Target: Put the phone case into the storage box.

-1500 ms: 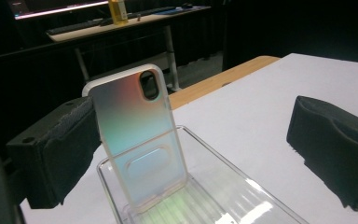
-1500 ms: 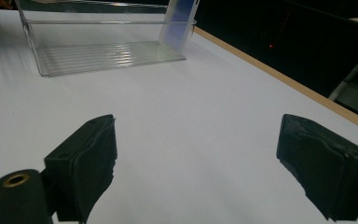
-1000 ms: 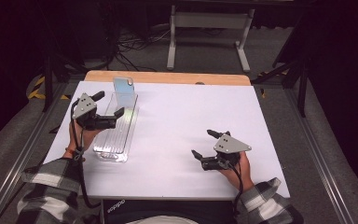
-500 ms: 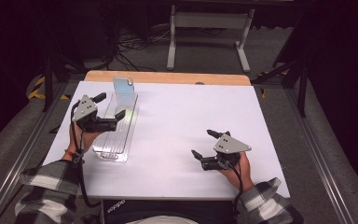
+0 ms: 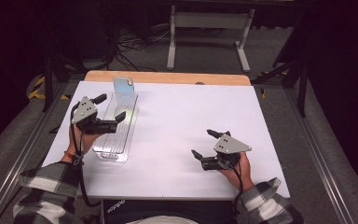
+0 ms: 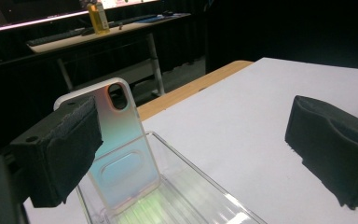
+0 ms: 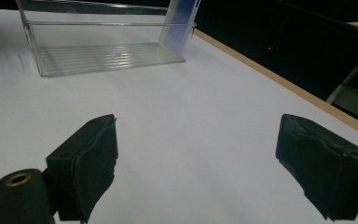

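Compared with the frames one second and half a second earlier, the scene is almost unchanged: the left gripper [image 5: 110, 108] has held its station over the clear tray [image 5: 115, 140], with at most a slight shift toward 6 o'clock, and the right gripper [image 5: 204, 143] has not moved from its place on the white table [image 5: 182, 116]. The phone case [image 5: 125, 88] stands where it stood, upright at the tray's 12 o'clock end, leaning against the end wall. Judgement: the approach has paused rather than progressed, and the case is not yet taken; the step in hand appears to be alignment of the left gripper ahead of a grasp. State of the left gripper: wide open, holding nothing. In the left gripper view its two black pads stand well apart, one pad [image 6: 60, 149] at 9 o'clock just in front of the phone case [image 6: 126, 149], the other pad [image 6: 331, 144] at 3 o'clock over bare table. No contact with case or tray [image 6: 200, 186] is visible. State of the right gripper: likewise wide open and empty, resting low at about 5 o'clock on the table, well apart from the tray. In the right gripper view its pads frame bare table surface, with the tray [image 7: 102, 51] and case [image 7: 179, 23] far ahead at 11 to 12 o'clock
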Motion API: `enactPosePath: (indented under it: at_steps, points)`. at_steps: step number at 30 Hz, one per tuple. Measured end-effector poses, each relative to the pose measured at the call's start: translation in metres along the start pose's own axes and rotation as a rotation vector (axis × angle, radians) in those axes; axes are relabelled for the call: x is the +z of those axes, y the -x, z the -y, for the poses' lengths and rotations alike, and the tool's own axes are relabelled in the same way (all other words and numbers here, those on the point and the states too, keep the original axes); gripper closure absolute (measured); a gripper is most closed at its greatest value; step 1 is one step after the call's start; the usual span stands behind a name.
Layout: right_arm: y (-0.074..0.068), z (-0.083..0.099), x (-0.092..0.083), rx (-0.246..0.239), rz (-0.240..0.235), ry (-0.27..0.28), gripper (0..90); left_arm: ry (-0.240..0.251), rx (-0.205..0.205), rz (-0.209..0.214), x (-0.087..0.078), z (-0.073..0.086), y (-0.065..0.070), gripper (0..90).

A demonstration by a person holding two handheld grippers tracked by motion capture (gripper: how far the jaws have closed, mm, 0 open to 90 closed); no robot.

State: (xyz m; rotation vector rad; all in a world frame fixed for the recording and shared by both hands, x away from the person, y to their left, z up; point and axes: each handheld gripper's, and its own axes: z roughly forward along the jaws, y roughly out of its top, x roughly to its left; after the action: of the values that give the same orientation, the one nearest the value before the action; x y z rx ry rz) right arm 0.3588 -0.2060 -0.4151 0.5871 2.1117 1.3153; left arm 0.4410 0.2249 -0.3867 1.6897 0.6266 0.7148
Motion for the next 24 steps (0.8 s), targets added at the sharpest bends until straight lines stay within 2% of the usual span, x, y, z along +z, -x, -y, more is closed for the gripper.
enactPosePath:
  at_steps: [24]
  points:
    - [0.0,0.0,0.0,0.001,-0.002,0.002,12.3,0.017,0.028,0.029,-0.01,-0.005,0.013,4.6]
